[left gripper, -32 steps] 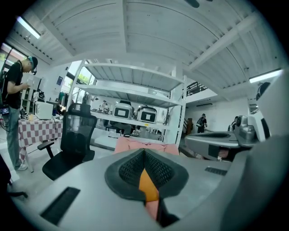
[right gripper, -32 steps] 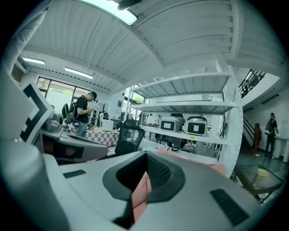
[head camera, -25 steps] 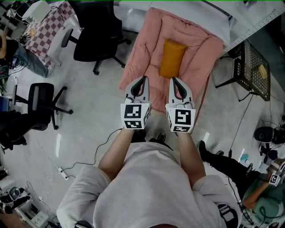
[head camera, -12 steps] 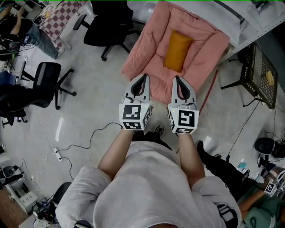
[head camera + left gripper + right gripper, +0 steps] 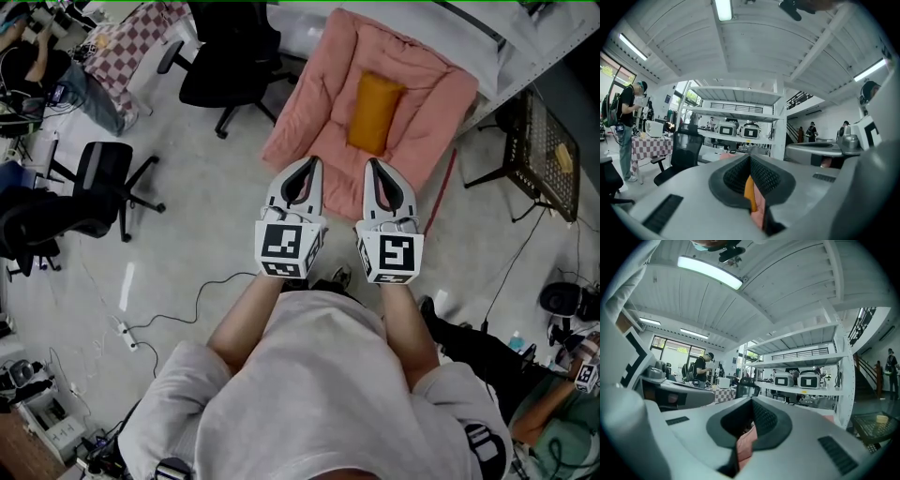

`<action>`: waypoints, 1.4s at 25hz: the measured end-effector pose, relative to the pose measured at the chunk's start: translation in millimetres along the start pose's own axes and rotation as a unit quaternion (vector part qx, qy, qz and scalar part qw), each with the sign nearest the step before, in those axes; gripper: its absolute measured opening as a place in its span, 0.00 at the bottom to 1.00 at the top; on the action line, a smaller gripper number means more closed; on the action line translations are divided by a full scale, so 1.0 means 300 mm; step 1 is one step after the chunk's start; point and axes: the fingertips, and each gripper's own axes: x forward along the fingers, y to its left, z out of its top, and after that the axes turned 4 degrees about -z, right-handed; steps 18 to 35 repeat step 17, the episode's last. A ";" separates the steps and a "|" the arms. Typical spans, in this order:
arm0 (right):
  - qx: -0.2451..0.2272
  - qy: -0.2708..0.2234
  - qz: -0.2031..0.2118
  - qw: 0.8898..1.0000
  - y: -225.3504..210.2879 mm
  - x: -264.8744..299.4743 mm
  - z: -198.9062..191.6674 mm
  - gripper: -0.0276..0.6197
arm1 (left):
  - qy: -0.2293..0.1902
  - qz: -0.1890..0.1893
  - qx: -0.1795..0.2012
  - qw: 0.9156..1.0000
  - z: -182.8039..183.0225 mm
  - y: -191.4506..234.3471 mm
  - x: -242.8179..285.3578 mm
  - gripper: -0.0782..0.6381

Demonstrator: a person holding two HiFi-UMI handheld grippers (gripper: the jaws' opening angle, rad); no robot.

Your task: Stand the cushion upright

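Head view showed the orange cushion (image 5: 375,112) lying flat in the middle of a pink mat (image 5: 309,103) on the floor (image 5: 187,216). Its long side ran from the mat's near edge toward the far edge. It was not standing up.

The left gripper (image 5: 307,164) and the right gripper (image 5: 372,164) were held side by side in the air, with their tips over the mat's near edge. Neither one touched the cushion. The cushion lay past the tips, right in front of the right gripper and a little to the right of the left one.

Both grippers were clenched tight with nothing in them. Left gripper view showed its jaws pressed together. A thin strip of orange cushion and pink mat peeked through the small gap below them. Right gripper view showed its jaws together too, with only pink mat in the gap.

A black chair (image 5: 230,56) stood beside the mat's left edge.
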 end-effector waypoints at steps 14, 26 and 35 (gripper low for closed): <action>-0.010 -0.004 0.016 1.000 0.101 0.031 0.031 0.05 | -0.015 0.008 0.001 1.000 0.016 0.058 -0.075 0.13; -0.011 -0.004 0.020 1.000 0.133 0.033 0.037 0.05 | -0.012 0.005 0.001 1.000 0.011 0.060 -0.093 0.13; -0.011 -0.004 0.020 1.000 0.133 0.033 0.037 0.05 | -0.012 0.005 0.001 1.000 0.011 0.060 -0.093 0.13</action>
